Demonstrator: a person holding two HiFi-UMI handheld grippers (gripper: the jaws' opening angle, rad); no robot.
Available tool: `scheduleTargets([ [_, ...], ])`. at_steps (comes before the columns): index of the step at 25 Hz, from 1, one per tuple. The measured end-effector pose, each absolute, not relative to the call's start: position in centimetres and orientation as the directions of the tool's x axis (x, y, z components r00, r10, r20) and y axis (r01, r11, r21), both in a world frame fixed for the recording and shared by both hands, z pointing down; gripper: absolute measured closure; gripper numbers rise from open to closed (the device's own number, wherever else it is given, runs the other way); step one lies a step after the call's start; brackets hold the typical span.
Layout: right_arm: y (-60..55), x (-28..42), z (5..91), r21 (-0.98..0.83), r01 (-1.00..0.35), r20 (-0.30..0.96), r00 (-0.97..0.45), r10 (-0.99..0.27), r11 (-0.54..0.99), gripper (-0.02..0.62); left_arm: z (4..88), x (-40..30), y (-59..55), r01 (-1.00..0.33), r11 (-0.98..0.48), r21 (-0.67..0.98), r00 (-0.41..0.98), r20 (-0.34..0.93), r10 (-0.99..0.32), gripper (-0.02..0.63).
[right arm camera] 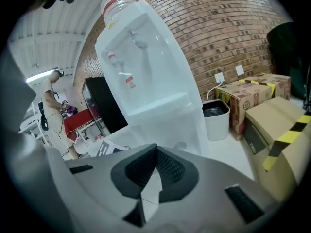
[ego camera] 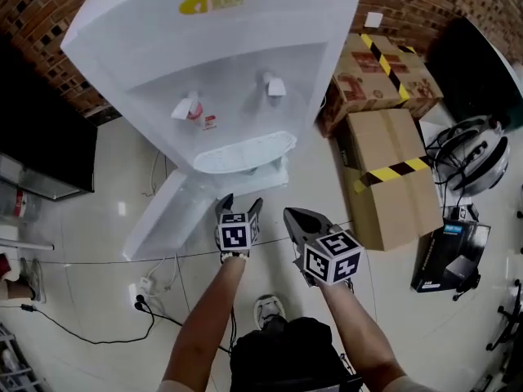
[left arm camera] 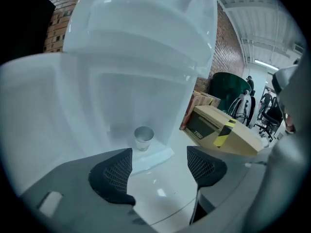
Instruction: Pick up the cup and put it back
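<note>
A small metal cup (left arm camera: 143, 138) stands upright on a white ledge low on the water dispenser (ego camera: 221, 64), seen in the left gripper view. My left gripper (left arm camera: 159, 155) points at the cup from a short way back, jaws open wide and nothing between them. From the head view the left gripper (ego camera: 242, 203) hangs just in front of the dispenser's base, and the cup is hidden there. My right gripper (ego camera: 290, 215) is beside it to the right with its jaws together. In the right gripper view the right gripper (right arm camera: 155, 152) is shut and holds nothing.
Cardboard boxes (ego camera: 392, 174) with yellow-black tape stand right of the dispenser, with a white bin (right arm camera: 216, 118) against the brick wall. A black cabinet (ego camera: 41, 149) is at the left. A power strip and cables (ego camera: 139, 296) lie on the tiled floor.
</note>
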State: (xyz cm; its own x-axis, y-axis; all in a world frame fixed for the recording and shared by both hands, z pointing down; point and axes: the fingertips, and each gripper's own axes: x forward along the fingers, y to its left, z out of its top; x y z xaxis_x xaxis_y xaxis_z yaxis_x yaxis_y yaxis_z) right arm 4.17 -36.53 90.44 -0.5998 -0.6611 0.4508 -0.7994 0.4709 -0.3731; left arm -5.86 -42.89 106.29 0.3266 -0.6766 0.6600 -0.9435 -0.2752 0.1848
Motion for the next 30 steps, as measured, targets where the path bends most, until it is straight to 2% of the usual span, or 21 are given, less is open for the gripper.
scheduleTargets([
  [4, -37.4, 4.3, 93.5, -0.395, -0.796, 0.433, -0.602, -0.671, 0.459, 0.584, 109.8, -6.0, -46.2, -0.956, -0.265, 0.13, 0.285, 0.636, -0.717, 0.249],
  [8, -37.5, 4.8, 94.8, -0.414, -0.793, 0.391, -0.598, -0.7, 0.446, 0.584, 113.3, -6.2, -49.4, -0.967, -0.236, 0.096, 0.244, 0.619, -0.746, 0.203],
  [12, -37.5, 5.6, 95.9, -0.426, -0.799, 0.363, -0.58, -0.729, 0.424, 0.584, 115.7, -5.7, -52.4, -0.971, -0.229, 0.065, 0.222, 0.594, -0.773, 0.192],
  [22, -37.0, 6.7, 98.3, -0.421, -0.809, 0.395, -0.571, -0.72, 0.41, 0.584, 117.7, -5.7, -57.0, -0.975, -0.219, 0.044, 0.205, 0.569, -0.797, 0.178],
  [25, -37.1, 6.8, 98.6, -0.426, -0.811, 0.396, -0.567, -0.722, 0.402, 0.584, 117.5, -5.2, -57.5, -0.97, -0.241, 0.027, 0.214, 0.562, -0.799, 0.187],
  [27, -37.2, 7.0, 98.8, -0.428, -0.812, 0.399, -0.564, -0.724, 0.397, 0.584, 117.4, -5.0, -57.6, -0.968, -0.25, 0.025, 0.223, 0.549, -0.806, 0.262],
  [30, -37.2, 7.4, 98.8, -0.426, -0.815, 0.402, -0.559, -0.725, 0.392, 0.584, 117.2, -4.9, -57.3, -0.966, -0.254, 0.042, 0.236, 0.536, -0.811, 0.264],
])
